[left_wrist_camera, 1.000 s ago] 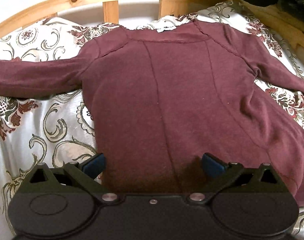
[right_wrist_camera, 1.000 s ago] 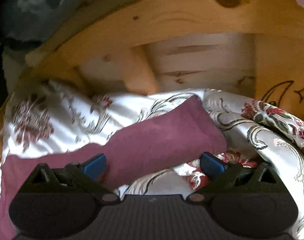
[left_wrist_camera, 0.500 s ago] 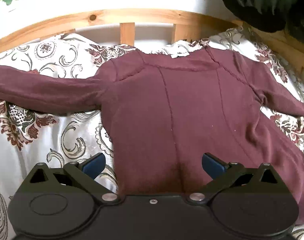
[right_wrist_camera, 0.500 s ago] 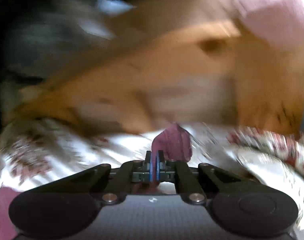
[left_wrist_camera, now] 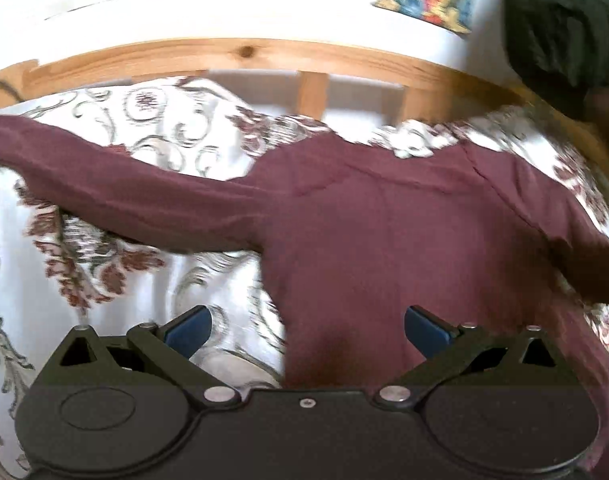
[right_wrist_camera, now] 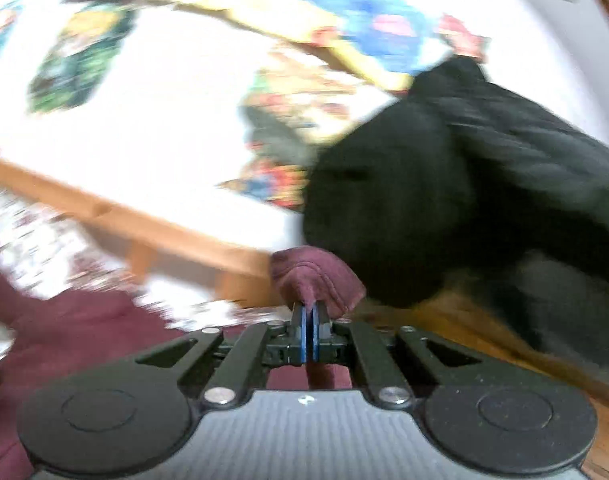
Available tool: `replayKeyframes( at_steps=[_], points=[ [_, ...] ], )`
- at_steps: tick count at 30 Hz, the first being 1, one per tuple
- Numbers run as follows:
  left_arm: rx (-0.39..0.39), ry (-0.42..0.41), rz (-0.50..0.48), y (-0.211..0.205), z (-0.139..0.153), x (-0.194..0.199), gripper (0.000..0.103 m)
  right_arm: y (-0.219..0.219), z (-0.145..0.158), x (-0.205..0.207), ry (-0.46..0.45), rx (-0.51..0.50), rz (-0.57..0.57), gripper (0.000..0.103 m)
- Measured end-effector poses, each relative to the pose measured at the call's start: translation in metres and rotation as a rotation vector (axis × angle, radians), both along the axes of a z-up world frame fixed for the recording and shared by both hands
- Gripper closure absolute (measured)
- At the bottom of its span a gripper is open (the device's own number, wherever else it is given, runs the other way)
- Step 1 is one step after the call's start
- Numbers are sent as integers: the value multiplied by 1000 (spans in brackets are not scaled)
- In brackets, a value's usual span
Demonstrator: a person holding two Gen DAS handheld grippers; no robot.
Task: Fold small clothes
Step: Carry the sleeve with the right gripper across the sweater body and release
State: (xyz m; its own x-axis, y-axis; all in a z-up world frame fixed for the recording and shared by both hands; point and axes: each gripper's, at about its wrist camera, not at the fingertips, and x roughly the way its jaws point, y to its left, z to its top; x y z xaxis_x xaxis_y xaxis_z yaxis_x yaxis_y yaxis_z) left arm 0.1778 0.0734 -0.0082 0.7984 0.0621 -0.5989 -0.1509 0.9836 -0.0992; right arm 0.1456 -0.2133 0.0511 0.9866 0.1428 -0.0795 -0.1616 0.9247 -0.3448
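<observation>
A maroon long-sleeved top lies spread flat on a floral bedspread, its left sleeve stretched out to the left. My left gripper is open and empty, above the top's lower left edge. My right gripper is shut on the cuff of the right sleeve and holds it lifted above the bed. The top's body shows at lower left in the right wrist view.
A wooden bed rail with slats runs along the far side, a white wall with colourful pictures behind it. A dark garment hangs at the right over the wooden frame.
My right gripper closed on the right sleeve's cuff and lifted it, swinging up and left. My left gripper drew back and shifted left, staying open.
</observation>
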Motion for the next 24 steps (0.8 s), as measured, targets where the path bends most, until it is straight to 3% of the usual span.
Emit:
replayKeyframes(
  at_steps=[7,10,22,24],
  points=[
    [-69,-17,165,43,8,9,1,65,-44,-25,84,-193,235,100],
    [-96,-1,194,52,6,12,1,84,-61,-42,107,-280,332,100],
    [-98,38,143,47,-4,18,1,100,-82,-56,292,-366,564,99],
    [-93,40,130,45,-6,19,1,98,-84,-57,324,-364,579,93]
  ],
)
